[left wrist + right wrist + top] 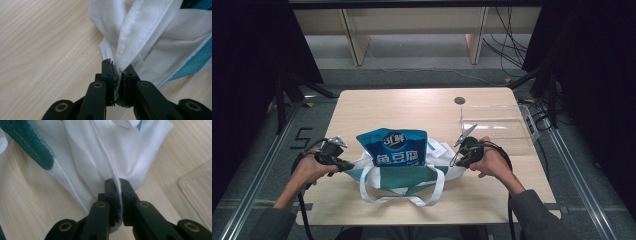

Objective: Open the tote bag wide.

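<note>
Spreading across the near half of the worktop (422,102), the white cloth bag (404,176) with teal panels lies slumped with its long axis running left to right, its mouth turned up and toward the far side, and its two white handles (419,196) trailing in loops toward the near edge. A blue snack pouch (395,147) stands in the mouth, upright with a slight lean, its printed face toward the near side and its top edge pointing to the far side and up; its lower part is already sunk behind the bag's front panel, while most of its face stands above the rim.

By my reading the packing is well begun but not finished: the pouch is in the opening, yet it is not seated deep, the bag has not been drawn up around it, and the handles lie loose.

A clear plastic tray (497,127) sits at the right far side of the worktop, apart from the bag.

At the bag's left end the left gripper (343,165) is clenched on a fold of white fabric, the cloth pinched tight between its jaws in the left gripper view (118,75). At the right end the right gripper (455,159) likewise grasps the bag's rim, a seamed white edge running between its closed jaws (118,195).
</note>
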### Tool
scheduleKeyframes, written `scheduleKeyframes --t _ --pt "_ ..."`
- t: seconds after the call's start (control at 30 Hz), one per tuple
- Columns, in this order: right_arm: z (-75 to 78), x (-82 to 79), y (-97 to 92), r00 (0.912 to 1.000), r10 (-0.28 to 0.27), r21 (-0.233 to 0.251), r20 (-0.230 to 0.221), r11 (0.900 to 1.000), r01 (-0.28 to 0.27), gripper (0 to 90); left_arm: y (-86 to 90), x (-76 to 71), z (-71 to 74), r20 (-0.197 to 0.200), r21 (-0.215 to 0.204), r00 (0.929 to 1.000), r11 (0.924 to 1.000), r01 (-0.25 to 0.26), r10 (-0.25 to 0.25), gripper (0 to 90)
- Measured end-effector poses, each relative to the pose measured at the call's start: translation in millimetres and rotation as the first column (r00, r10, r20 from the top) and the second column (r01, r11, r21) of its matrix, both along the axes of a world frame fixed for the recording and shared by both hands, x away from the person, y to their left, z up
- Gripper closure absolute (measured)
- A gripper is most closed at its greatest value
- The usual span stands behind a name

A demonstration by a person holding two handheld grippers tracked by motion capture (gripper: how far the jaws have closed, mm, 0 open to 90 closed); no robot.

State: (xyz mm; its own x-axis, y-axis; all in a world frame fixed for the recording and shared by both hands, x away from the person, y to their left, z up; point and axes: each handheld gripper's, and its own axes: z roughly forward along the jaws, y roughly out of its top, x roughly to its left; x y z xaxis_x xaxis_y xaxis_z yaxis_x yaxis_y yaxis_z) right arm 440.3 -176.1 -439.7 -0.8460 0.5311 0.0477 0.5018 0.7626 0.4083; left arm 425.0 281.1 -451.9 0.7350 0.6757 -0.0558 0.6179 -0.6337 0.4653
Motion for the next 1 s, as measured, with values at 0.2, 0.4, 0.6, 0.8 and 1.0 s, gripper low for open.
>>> scheduleKeyframes --t 0.2,0.4,0.6,0.8,1.0 --pt "-13.1 -3.5 0.7 0.9997 -0.013 -0.003 0.021 0.9999 0.014 86.4 -3.1 0.9 -13.7 -0.007 -0.020 0.9998 0.9996 -0.020 0.020 82.8" --pt "-30.6 -4.3 8.4 0.9992 -0.003 -0.042 0.040 0.9991 0.004 86.7 -8.2 3.8 -29.6 -0.020 -0.020 0.9993 0.9993 -0.033 0.032 82.7" --pt "-31.4 -5.1 6.6 0.9993 -0.016 -0.020 0.032 0.9997 0.017 85.5 -11.5 1.8 -22.7 0.006 0.026 0.9993 0.9990 -0.036 0.036 78.4" --pt "-11.4 -13.9 0.0 0.9961 -0.060 0.034 0.065 0.9977 0.058 63.7 -10.9 -2.5 5.6 0.054 -0.011 0.9978 0.9992 -0.038 0.039 56.0" --pt "26.1 -29.6 4.8 0.9893 -0.032 0.154 0.142 0.9881 0.010 57.1 -26.9 -3.2 35.9 0.082 -0.064 0.9967 0.9979 0.000 0.005 50.9"
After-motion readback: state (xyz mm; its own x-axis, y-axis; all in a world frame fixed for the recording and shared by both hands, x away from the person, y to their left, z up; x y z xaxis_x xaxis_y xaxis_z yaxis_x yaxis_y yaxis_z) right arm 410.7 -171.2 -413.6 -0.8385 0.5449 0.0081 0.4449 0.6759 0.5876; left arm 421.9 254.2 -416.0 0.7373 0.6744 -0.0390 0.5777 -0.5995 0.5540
